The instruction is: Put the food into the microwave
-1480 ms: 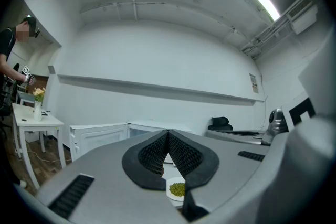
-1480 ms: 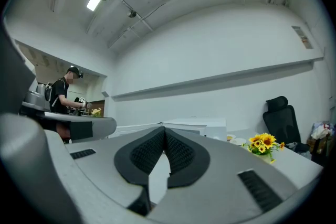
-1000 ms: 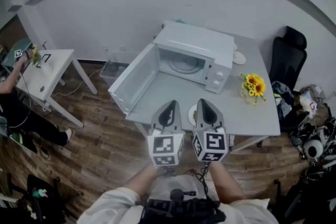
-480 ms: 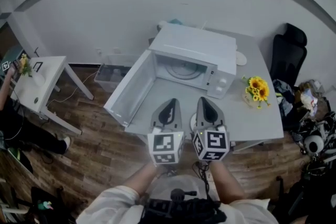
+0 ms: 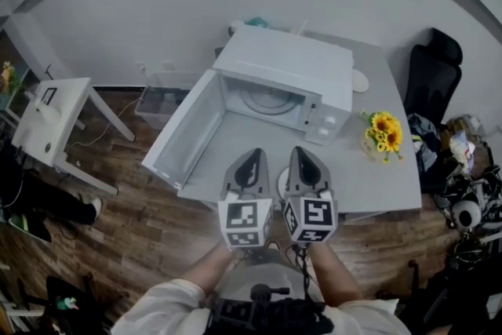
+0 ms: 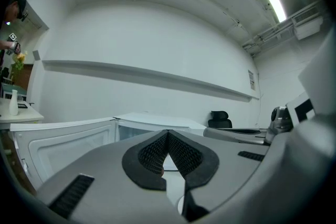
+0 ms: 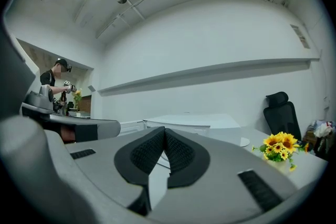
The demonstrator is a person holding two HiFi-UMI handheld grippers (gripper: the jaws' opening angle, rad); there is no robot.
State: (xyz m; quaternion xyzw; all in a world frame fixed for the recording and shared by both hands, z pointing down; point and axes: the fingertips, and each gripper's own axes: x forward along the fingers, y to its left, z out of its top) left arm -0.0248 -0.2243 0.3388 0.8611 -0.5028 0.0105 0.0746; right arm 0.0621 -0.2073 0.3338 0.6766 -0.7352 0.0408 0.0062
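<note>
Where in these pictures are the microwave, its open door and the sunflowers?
microwave point(image 5: 286, 60), head view, on its flat white top.
microwave door point(image 5: 182, 136), head view, on the inner face of the swung-open door.
sunflowers point(image 5: 382, 129), head view, on the yellow blooms.

Head view: overhead, steeply down on microwave point(image 5: 286, 67) and table point(image 5: 384, 176).
Left gripper view: low, level, facing microwave.
Right gripper view: low, level, facing microwave.
Shared: microwave.

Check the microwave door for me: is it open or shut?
Open. In the head view the door is swung wide to the left of the microwave, and the round glass plate inside is exposed.
</note>
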